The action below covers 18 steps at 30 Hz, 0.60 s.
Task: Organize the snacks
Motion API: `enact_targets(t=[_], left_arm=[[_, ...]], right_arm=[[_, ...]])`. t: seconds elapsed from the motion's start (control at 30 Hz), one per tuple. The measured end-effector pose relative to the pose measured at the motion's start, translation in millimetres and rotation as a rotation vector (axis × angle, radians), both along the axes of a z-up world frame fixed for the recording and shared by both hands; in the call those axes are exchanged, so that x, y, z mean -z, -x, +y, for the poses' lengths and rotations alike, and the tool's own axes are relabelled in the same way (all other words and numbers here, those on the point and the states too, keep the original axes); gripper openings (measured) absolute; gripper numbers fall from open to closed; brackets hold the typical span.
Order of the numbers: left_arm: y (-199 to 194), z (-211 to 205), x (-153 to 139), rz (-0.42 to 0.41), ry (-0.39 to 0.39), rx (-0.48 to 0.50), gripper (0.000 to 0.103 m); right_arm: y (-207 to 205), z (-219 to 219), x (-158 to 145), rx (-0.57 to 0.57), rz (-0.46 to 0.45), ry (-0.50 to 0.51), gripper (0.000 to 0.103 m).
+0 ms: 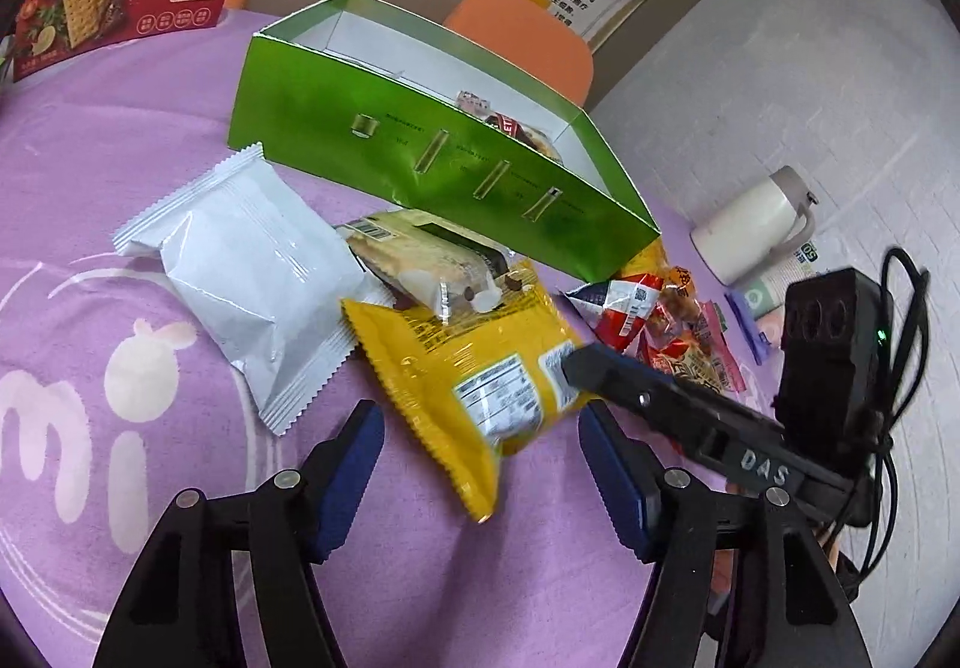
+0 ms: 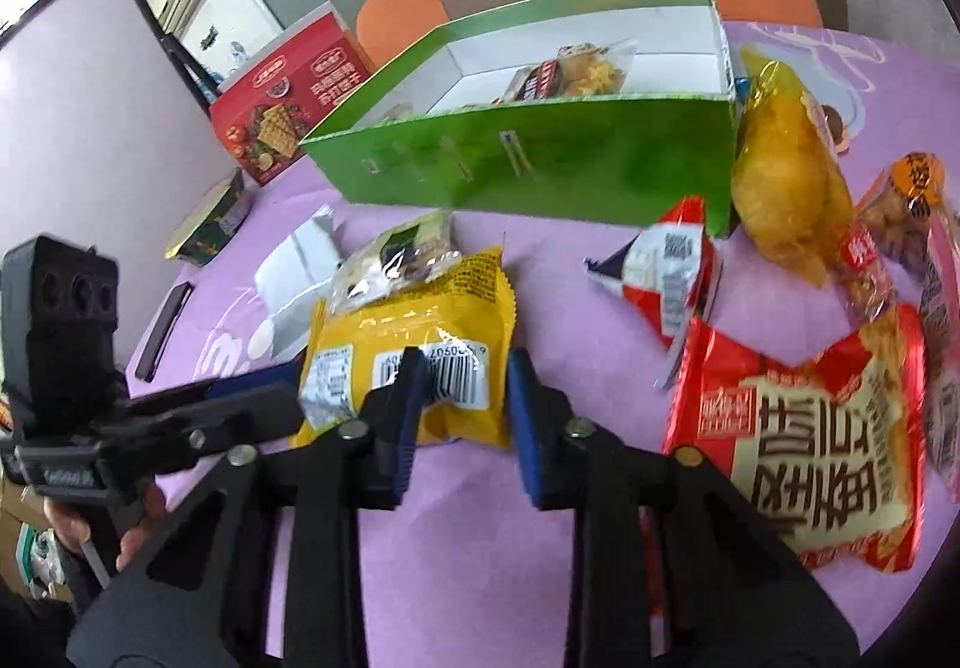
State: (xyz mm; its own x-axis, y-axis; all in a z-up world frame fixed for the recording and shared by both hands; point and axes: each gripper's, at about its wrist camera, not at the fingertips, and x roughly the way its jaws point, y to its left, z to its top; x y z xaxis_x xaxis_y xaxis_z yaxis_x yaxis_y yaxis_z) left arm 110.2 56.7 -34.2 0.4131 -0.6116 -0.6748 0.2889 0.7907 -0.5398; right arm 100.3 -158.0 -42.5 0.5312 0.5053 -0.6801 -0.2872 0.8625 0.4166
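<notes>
**Yellow packet between two open grippers**

Your right gripper (image 2: pixel 459 398) stood open at the near edge of the yellow packet (image 2: pixel 414 344), clamping nothing. Your left gripper (image 1: pixel 480 464) was open too, beside it. The clear packet (image 1: pixel 420 260) lay on its far end and could slide off. Beyond it stood the green box (image 1: pixel 420 152).

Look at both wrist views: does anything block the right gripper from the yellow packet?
Nothing visible does. The right gripper is open, its fingers already straddling the near edge of the yellow packet. A clear-wrapped snack lies on the packet's far end only.
</notes>
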Motion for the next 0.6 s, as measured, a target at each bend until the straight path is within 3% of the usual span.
enact_targets(t=[0.17, 0.23, 0.37, 0.6], left_arm=[[-4.3, -6.2, 4.6, 0.011, -0.010, 0.004, 0.060], [-4.0, -5.3, 4.6, 0.012, -0.014, 0.002, 0.056], [-0.7, 0.7, 3.0, 0.006, -0.029, -0.004, 0.049], [-1.0, -3.2, 4.0, -0.012, -0.043, 0.012, 0.043]], right_arm=[[32.1, 1.3, -1.7, -0.003, -0.032, 0.007, 0.027], [29.7, -1.3, -2.2, 0.006, -0.029, 0.002, 0.028], [22.6, 0.8, 3.0, 0.015, 0.002, -0.013, 0.039], [22.5, 3.3, 11.5, 0.009, 0.026, -0.068, 0.038]])
